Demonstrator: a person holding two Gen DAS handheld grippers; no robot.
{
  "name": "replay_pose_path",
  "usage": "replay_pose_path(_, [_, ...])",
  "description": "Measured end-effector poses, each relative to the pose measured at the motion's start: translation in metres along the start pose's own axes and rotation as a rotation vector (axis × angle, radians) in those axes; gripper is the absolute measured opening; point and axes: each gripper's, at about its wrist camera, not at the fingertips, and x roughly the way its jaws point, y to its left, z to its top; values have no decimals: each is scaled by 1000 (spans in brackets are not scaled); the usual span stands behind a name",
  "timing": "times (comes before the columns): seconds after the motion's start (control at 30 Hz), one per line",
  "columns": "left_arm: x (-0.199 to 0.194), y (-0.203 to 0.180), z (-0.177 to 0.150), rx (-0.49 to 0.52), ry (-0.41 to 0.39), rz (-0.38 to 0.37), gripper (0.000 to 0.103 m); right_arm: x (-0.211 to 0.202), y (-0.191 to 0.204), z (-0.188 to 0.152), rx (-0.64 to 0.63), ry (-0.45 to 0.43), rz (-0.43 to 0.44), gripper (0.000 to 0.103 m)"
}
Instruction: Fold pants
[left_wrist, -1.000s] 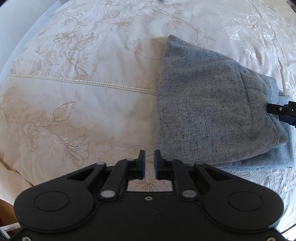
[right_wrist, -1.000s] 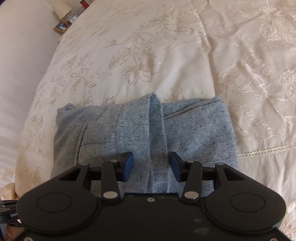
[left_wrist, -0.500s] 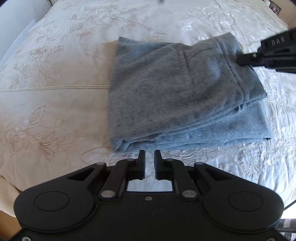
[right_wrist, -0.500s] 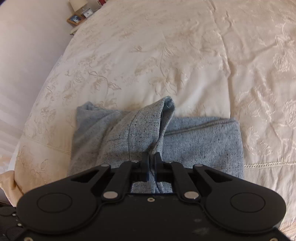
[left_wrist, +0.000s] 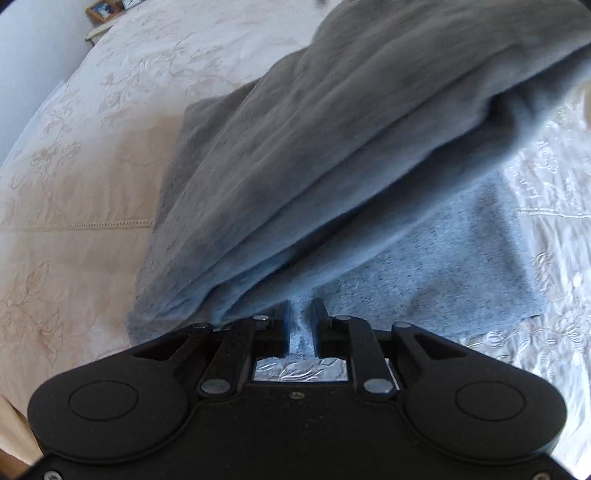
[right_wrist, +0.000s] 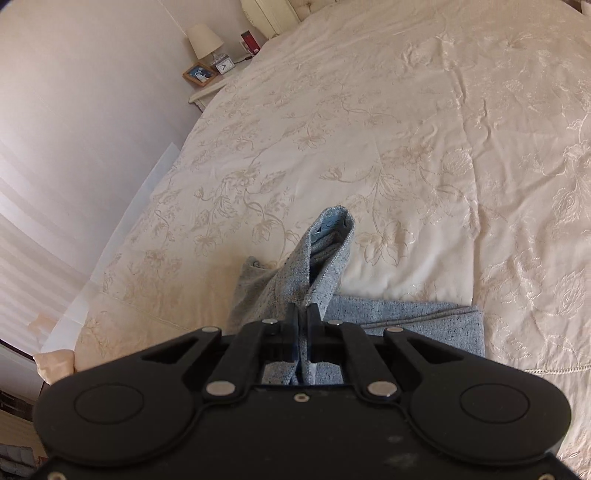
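Observation:
The grey speckled pants (left_wrist: 332, 155) lie folded on the cream bedspread (left_wrist: 74, 166). Their top layers are lifted up towards the upper right, and a lower layer (left_wrist: 461, 266) stays flat on the bed. My left gripper (left_wrist: 300, 314) is shut on the near edge of the pants. In the right wrist view, my right gripper (right_wrist: 303, 314) is shut on a raised fold of the pants (right_wrist: 325, 258), which stands up above the part lying on the bed (right_wrist: 424, 325).
The embroidered bedspread (right_wrist: 406, 129) stretches far ahead and to the right. A bedside table (right_wrist: 210, 88) with a lamp, a picture frame and a clock stands at the far left by the wall. The bed's left edge (right_wrist: 122, 236) runs along the wall.
My left gripper has moved in onto the near edge of the pants. My right gripper, which shut on the fold half a second ago, has lifted the top layers higher.

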Motion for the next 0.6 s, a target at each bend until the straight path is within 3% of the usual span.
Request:
replay_pose_path(0.07, [8,17,-5,-55,33,-1,24,-11,-7,1,-6,-21,-23,5])
replay_pose_path(0.17, [10,47,-11,-167,53,-101,24,-14,-29,-3,8,-11,-84,5])
replay_pose_path(0.37, [5,92,-25,-315,124,-32,23,29,-86,-40,73,130,-213,5])
replay_pose_path(0.47, [-7,110,-38,-316,150,28,22,49,-99,-61,81,158,-253,5])
replay_pose_path(0.6, [-43,112,-31,-233,87,46,21,51,-104,-71,96,141,-252,6])
